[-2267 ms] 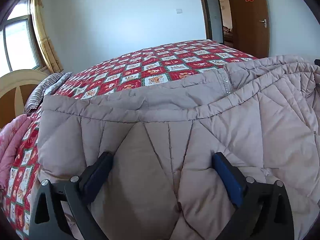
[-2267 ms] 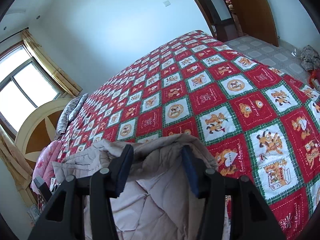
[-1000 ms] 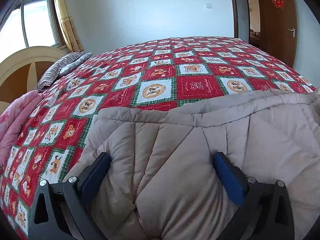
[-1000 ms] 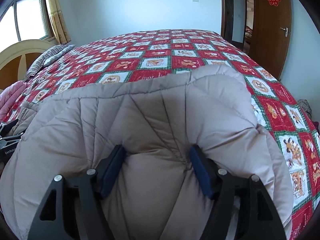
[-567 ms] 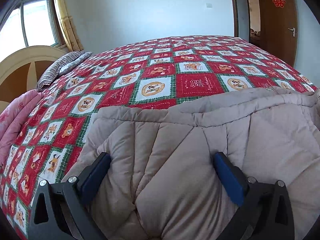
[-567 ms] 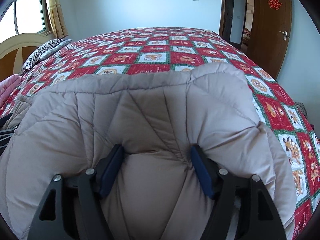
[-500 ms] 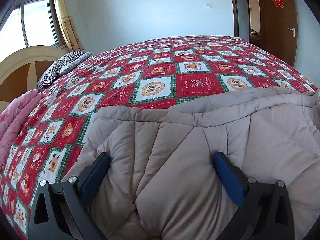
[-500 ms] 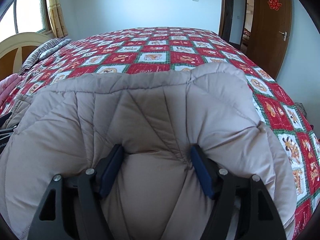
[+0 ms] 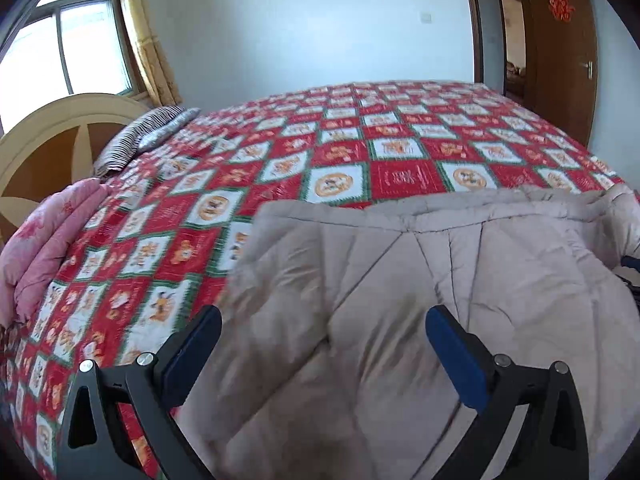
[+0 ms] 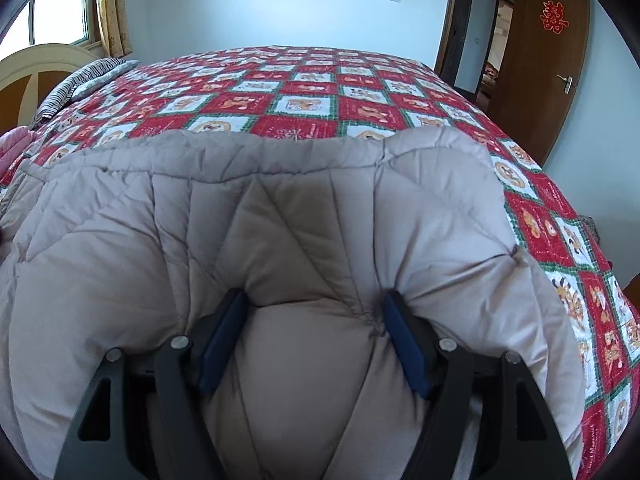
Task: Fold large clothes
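Note:
A large beige quilted padded coat [image 9: 420,280] lies on a bed with a red patterned cover [image 9: 280,168]. In the left wrist view my left gripper [image 9: 322,334] is open; its left finger [image 9: 192,356] is off the coat's left edge over the bedcover, its right finger [image 9: 456,356] over the coat. In the right wrist view the coat [image 10: 280,208] fills the lower frame, and my right gripper [image 10: 314,320] is shut on a bulging fold of it at the near edge.
A pink quilt [image 9: 44,236] and a striped pillow [image 9: 140,140] lie at the bed's left by the headboard [image 9: 48,132]. A window [image 9: 68,56] is at the left and a wooden door [image 10: 548,60] at the right. The bedcover [image 10: 312,92] stretches beyond the coat.
My left gripper has let go of the coat and shifted left, so its left finger is now off the coat's edge. My right gripper still holds its fold.

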Demonstrator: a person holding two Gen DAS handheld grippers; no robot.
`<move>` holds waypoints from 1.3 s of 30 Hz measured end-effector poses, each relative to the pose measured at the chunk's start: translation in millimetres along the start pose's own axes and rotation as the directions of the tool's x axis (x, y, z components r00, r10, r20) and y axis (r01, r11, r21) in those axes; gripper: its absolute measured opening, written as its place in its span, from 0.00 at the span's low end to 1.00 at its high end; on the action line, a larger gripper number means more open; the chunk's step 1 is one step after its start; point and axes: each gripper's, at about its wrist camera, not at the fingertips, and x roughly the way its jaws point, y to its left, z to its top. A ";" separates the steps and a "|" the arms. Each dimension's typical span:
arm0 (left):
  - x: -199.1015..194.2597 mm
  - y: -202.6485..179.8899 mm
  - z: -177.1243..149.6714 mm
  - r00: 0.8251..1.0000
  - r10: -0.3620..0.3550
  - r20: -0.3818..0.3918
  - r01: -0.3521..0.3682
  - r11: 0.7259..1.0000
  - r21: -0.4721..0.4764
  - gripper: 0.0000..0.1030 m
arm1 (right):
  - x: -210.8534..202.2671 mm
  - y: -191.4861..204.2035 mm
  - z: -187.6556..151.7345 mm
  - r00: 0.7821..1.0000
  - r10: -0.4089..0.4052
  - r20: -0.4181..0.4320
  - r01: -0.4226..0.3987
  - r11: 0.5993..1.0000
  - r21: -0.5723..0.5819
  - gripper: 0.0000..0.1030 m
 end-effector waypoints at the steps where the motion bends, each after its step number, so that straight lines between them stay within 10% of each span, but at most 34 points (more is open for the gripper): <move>1: -22.4 12.1 -6.8 0.999 0.015 0.042 -0.014 1.000 -0.025 0.99 | -8.7 -0.5 0.7 1.000 -0.010 -0.007 0.010 1.000 0.001 0.71; 10: -76.0 96.6 -106.1 1.000 0.006 -0.019 -0.012 0.939 -0.345 0.99 | -129.0 50.2 -46.7 0.973 0.069 0.222 -0.070 0.998 -0.005 0.80; 17: -32.4 80.2 -121.8 0.987 -0.131 -0.092 0.068 0.864 -0.499 0.99 | -82.1 87.7 -88.1 0.992 0.065 0.106 -0.054 0.993 -0.106 0.82; 23: -6.4 76.6 -122.5 0.964 -0.265 0.004 0.213 0.765 -0.607 0.97 | -65.4 93.3 -91.2 0.996 0.028 0.089 -0.016 0.991 -0.133 0.83; 25: -5.9 72.8 -118.2 0.949 -0.313 0.039 0.274 0.756 -0.595 0.68 | -65.2 91.4 -91.2 0.995 0.038 0.091 -0.027 0.992 -0.124 0.83; 33: -25.3 66.4 -101.1 0.939 -0.331 0.096 0.332 0.794 -0.510 0.16 | -68.3 102.1 -95.9 0.996 0.022 0.086 -0.012 0.993 -0.120 0.83; 39: -88.6 68.2 -85.6 0.922 -0.318 0.221 0.384 0.823 -0.417 0.07 | -78.1 113.2 -104.5 0.995 0.046 0.089 -0.034 0.990 -0.135 0.81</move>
